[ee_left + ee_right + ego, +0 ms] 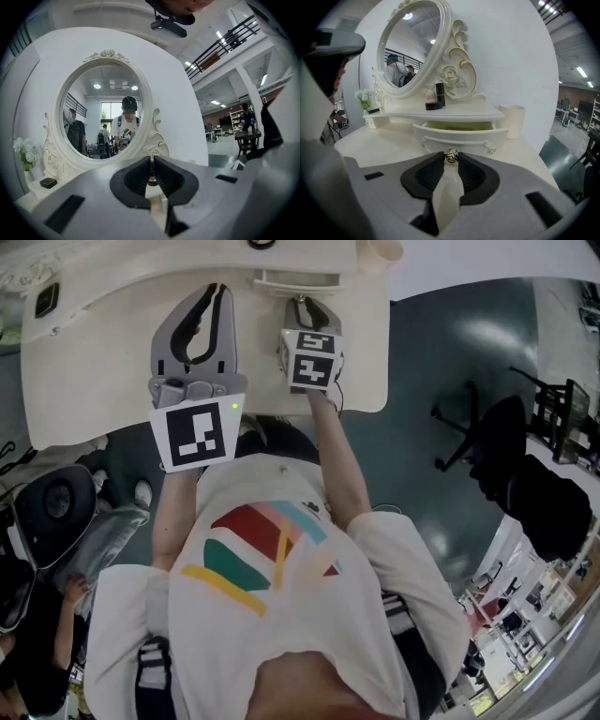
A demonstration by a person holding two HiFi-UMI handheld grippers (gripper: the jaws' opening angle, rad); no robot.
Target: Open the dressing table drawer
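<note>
The cream dressing table (112, 371) has a small drawer (459, 135) under its shelf, and it stands pulled out a little, its inside showing. From above the drawer (298, 282) juts out from the shelf edge. My right gripper (451, 158) is shut on the drawer's round rose-shaped metal knob (451, 156), which sits between the jaw tips. From the head view the right gripper (302, 304) reaches straight at the drawer front. Over the tabletop to its left my left gripper (217, 292) is held level and shut, with nothing held. In its own view the left gripper (151, 161) faces the oval mirror (101, 112).
On the shelf stand a dark bottle (439, 100) and a flat black case (433, 106). A cream cup (512, 121) stands at the right of the drawer. White flowers (363, 96) and a small black box (48, 183) are at the left end. A black chair (502, 442) stands on the floor to the right.
</note>
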